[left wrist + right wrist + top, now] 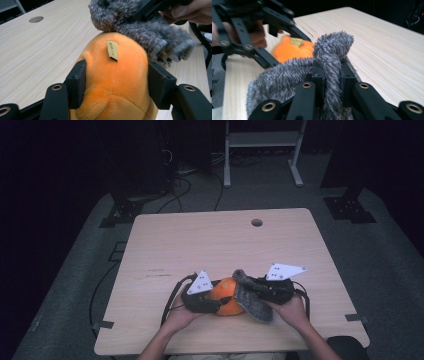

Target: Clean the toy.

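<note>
**Orange plush and grey fuzzy cloth held together near the table's front edge**

From above, both things sit close to the person's edge of the wooden table [165, 245], between the two hands. The orange plush toy [226, 296] lies at the left, the grey fuzzy cloth [252, 299] at the right, and the two touch each other.

The left gripper view gives what the high view cannot: a small tan tag [112, 50] on the orange plush, and the two black pads pressed into its sides. So the left gripper [200, 296] pinches the plush toy. The plush runs away from this gripper, its rounded end toward the grey cloth that rests on it.

The right gripper view shows the right gripper [332, 80] clamped on a fold of the grey cloth, which stands up between the pads as a rounded hump. In the high view the cloth's long axis runs slanted, from upper left down to lower right.
</note>
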The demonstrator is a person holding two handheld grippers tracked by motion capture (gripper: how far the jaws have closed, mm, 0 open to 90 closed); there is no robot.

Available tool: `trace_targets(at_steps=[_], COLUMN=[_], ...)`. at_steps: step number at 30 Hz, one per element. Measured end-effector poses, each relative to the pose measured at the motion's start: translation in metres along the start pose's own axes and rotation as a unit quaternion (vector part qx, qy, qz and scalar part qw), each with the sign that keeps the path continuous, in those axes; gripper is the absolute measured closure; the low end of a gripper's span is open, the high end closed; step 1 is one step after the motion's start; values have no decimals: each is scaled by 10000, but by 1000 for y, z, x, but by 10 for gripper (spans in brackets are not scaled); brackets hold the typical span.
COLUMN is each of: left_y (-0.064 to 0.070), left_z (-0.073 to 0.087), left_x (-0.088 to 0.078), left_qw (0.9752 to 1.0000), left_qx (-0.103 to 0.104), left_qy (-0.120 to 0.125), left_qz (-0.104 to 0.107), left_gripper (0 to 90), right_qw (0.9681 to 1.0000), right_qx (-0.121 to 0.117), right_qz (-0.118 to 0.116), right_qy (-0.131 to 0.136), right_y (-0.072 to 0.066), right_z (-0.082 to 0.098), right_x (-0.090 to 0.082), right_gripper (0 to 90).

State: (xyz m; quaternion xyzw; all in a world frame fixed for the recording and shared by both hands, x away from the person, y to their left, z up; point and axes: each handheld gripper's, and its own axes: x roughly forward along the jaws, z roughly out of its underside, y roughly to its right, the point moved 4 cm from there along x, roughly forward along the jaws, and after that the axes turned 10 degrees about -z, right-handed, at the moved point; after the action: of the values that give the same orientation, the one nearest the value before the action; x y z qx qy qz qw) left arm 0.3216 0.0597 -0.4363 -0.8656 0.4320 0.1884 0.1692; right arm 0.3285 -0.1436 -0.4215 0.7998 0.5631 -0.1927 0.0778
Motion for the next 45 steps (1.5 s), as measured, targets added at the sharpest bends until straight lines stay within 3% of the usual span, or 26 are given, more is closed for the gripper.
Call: trace_targets(at_steps=[1, 3, 4, 6, 9, 11, 13, 16, 18, 20, 22, 23, 25, 27, 28, 30, 32, 36, 39, 42, 45], left_y=[2, 5, 5, 5, 2, 1, 1, 1, 1, 0, 0, -1, -1, -1, -1, 0, 1, -4, -9, -10, -9], left_z=[-1, -1, -1, 0, 1, 2, 1, 1, 1, 2, 2, 2, 2, 2, 2, 2, 1, -2, 1, 6, 8], left_x=[2, 4, 4, 4, 3, 3, 3, 5, 4, 4, 4, 4, 4, 5, 6, 6, 6, 1, 0, 7, 9], left_qw=[10000, 9999, 9998, 9999, 9999, 10000, 10000, 10000, 9999, 10000, 10000, 10000, 10000, 10000, 10000, 9999, 9999, 9999, 9997, 9992, 9993], left_qx=[44, 121, 161, 129, 82, 52, 48, 63, 72, 28, -1, -4, -10, -9, 34, 64, 77, -69, -209, -375, -360], left_qy=[3, -12, -49, -39, -42, -32, -28, -16, -42, -30, -25, -29, -29, -15, -10, -16, -39, 142, 120, -16, -34], left_qz=[-23, -46, -65, -64, -45, -33, -45, -45, -57, -65, -49, -45, -46, -56, -80, -85, -64, 56, 13, 130, 133], left_gripper=[393, 391, 391, 390, 387, 385, 382, 381, 380, 376, 373, 372, 369, 368, 367, 364, 340, 216, 185, 202, 292], right_qw=[9996, 9986, 9985, 9989, 9998, 9997, 9999, 9994, 9995, 9997, 9996, 9995, 9996, 9998, 9997, 9996, 9997, 9998, 9998, 9997, 10000], right_qx=[-56, -269, -373, -247, -113, 11, 84, -107, -205, -102, -46, 35, 126, 158, 80, -56, -59, 66, 134, 227, 70], right_qz=[-228, -413, -392, -393, 46, 150, 68, -284, -252, -190, 123, 170, 176, -30, -161, -249, -205, -148, -63, -82, -10], right_qy=[148, 178, 58, 27, -153, -182, -27, 176, 1, -75, -248, -272, -174, 71, 165, 101, -100, -129, -131, -99, -71], right_y=[-8, -20, -22, -17, 0, 7, 6, -8, -11, -4, 7, 10, 11, 6, 1, -5, -2, 6, 10, 13, 7], right_z=[-5, -10, -10, -6, 2, 6, 5, -5, -4, 2, 7, 10, 11, 5, 0, -4, 1, 6, 9, 10, 3], right_x=[2, 7, 11, 12, 4, -1, -4, 0, 5, 5, 1, -2, -6, -8, -7, -1, 5, 3, 0, 0, -4], right_gripper=[776, 776, 775, 775, 773, 774, 774, 773, 772, 771, 772, 771, 771, 771, 771, 771, 772, 772, 772, 772, 772])
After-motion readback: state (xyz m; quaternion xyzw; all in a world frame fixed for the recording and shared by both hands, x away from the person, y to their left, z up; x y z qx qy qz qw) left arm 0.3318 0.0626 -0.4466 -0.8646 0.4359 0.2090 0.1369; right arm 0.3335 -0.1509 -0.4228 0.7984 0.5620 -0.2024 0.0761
